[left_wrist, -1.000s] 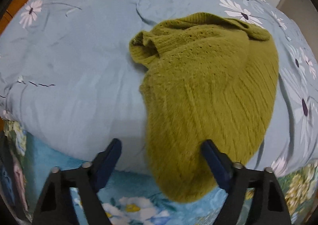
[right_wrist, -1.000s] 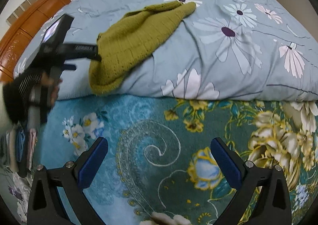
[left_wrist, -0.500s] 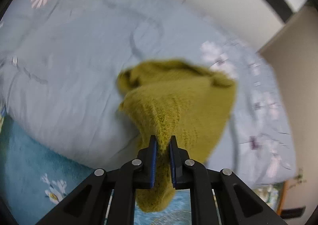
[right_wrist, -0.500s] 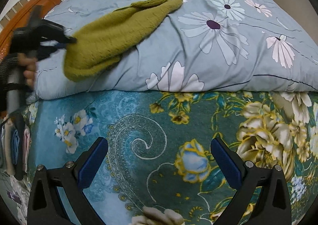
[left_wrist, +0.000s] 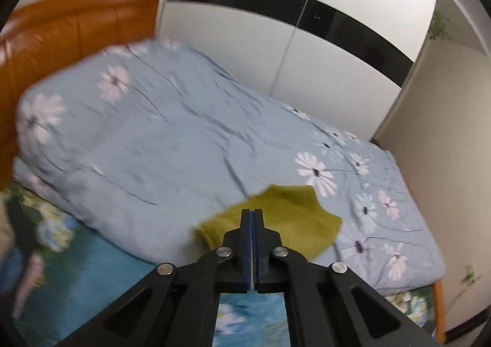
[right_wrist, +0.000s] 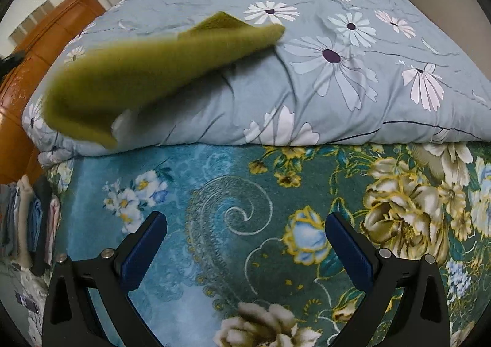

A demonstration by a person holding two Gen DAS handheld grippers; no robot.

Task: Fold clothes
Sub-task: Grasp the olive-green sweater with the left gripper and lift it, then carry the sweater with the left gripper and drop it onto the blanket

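Pale blue floral duvet [right_wrist: 353, 95] covers the bed, and the olive knitted sweater [right_wrist: 147, 71] hangs lifted above its near edge. Left hand-held gripper [left_wrist: 252, 215] is clamped tight on the sweater's fabric, while the right hand-held gripper [right_wrist: 245, 242] stands wide apart, empty, below the duvet

A home bedroom: a bed with an orange headboard [left_wrist: 76, 31], a daisy-print duvet [left_wrist: 172, 144] and a glossy sliding-door wardrobe [left_wrist: 276, 40].

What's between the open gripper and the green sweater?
In the right wrist view, only the flowery bedsheet lies between the right gripper and the green sweater, then the edge of the blue quilt.
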